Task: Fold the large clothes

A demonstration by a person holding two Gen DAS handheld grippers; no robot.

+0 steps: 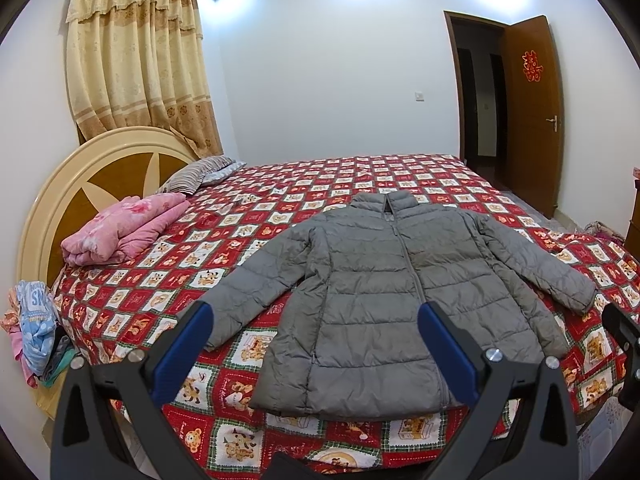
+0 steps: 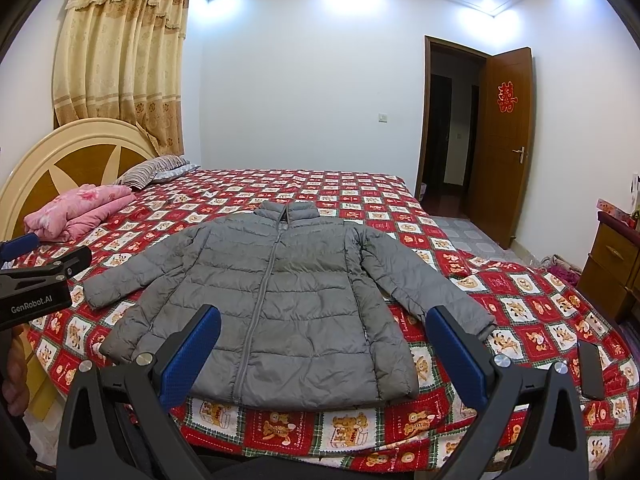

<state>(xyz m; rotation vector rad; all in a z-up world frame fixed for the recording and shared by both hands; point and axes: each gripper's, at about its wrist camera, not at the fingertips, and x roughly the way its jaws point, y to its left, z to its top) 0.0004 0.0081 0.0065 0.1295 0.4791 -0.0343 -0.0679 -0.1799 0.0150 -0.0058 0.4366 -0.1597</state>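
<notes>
Grey puffer jacket [image 1: 384, 300] spread flat, front up, zipped, on the bed [image 1: 168, 276] with its red patterned cover, collar toward the far wall, hem at the near edge; both sleeves laid out to the sides; left cuff partly hidden behind the left gripper [image 1: 314, 350], fingers [image 1: 184, 352] spread wide, holding nothing, hovering above the near edge. Right gripper [image 2: 324, 354] likewise wide, empty, over the hem; right cuff partly covered by one blue pad. Pink folded quilt [image 1: 120, 232] and striped pillow [image 1: 196, 174] by the headboard; heap of clothes [image 1: 34, 328] left of the bed, cut off, hard to make out; door [image 1: 532, 116] standing open, dark beyond.
</notes>
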